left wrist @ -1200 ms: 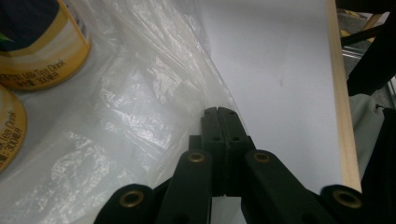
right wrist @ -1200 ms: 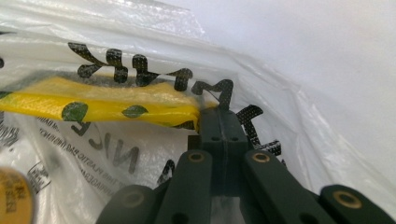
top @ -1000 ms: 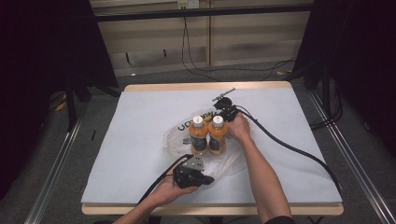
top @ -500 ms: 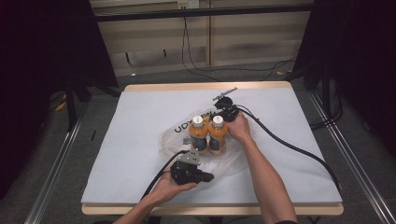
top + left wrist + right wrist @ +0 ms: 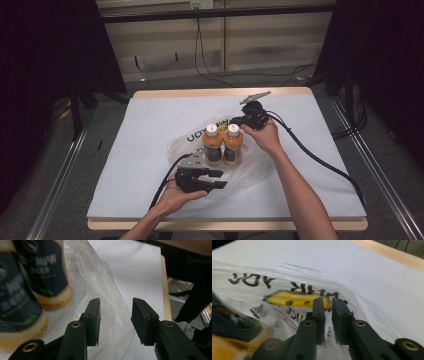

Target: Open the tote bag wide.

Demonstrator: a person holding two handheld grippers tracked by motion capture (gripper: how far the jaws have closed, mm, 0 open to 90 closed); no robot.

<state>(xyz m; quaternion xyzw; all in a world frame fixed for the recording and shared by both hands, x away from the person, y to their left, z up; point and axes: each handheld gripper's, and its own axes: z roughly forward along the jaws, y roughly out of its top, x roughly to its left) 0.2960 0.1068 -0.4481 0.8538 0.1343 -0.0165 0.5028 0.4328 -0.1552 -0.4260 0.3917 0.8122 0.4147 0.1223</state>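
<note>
Currently, two orange juice bottles (image 5: 223,145) stand upright and side by side, touching, on a clear plastic bag (image 5: 250,167) spread over the white table (image 5: 150,130) a little toward its near edge and about midway between the left and right edges. Both have white caps and dark labels. The bag carries black lettering on the part that lies behind the bottles, toward the far edge.

Left gripper (image 5: 210,181): held in the left hand (image 5: 172,197) near the near edge, just in front of the bottles, jaws pointing toward the right edge. In the left gripper view the left gripper (image 5: 115,315) has its jaws well apart, having just been opening; nothing is pinched between them. Crumpled bag film (image 5: 105,290) lies beyond and below the gap, and the bottle bases (image 5: 37,295) stand to the left of the jaws.

Right gripper (image 5: 239,120): held in the right hand (image 5: 265,137) just behind and to the right of the bottles, toward the far edge, its grey plate tilted upward. In the right gripper view the right gripper (image 5: 328,315) shows a narrow gap between its jaws, which have just been opening a little. Printed bag film (image 5: 287,302) lies right behind the gap; I cannot tell whether the pads still touch it. A blurred bottle (image 5: 234,340) fills the lower left corner of that view.
</note>
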